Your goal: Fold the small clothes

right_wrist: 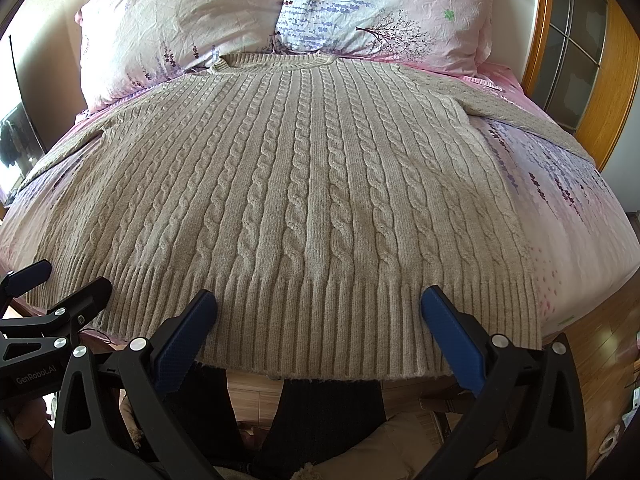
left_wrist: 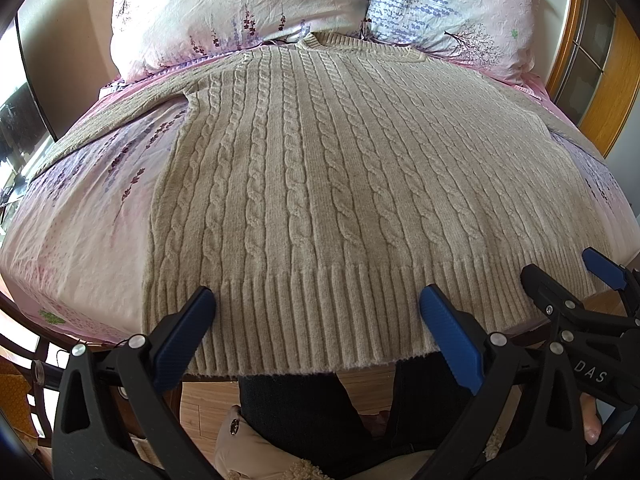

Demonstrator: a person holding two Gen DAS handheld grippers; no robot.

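A beige cable-knit sweater lies flat on the bed, collar toward the pillows, sleeves spread out to both sides; it also shows in the right wrist view. Its ribbed hem hangs over the near bed edge. My left gripper is open and empty, fingers hovering just over the hem's left half. My right gripper is open and empty over the hem's right half. The right gripper also shows at the right edge of the left wrist view, the left gripper at the left edge of the right wrist view.
The bed has a pink floral sheet. Two floral pillows lie at the head. A wooden headboard frame stands at the right. The person's dark trousers and wooden floor show below the bed edge.
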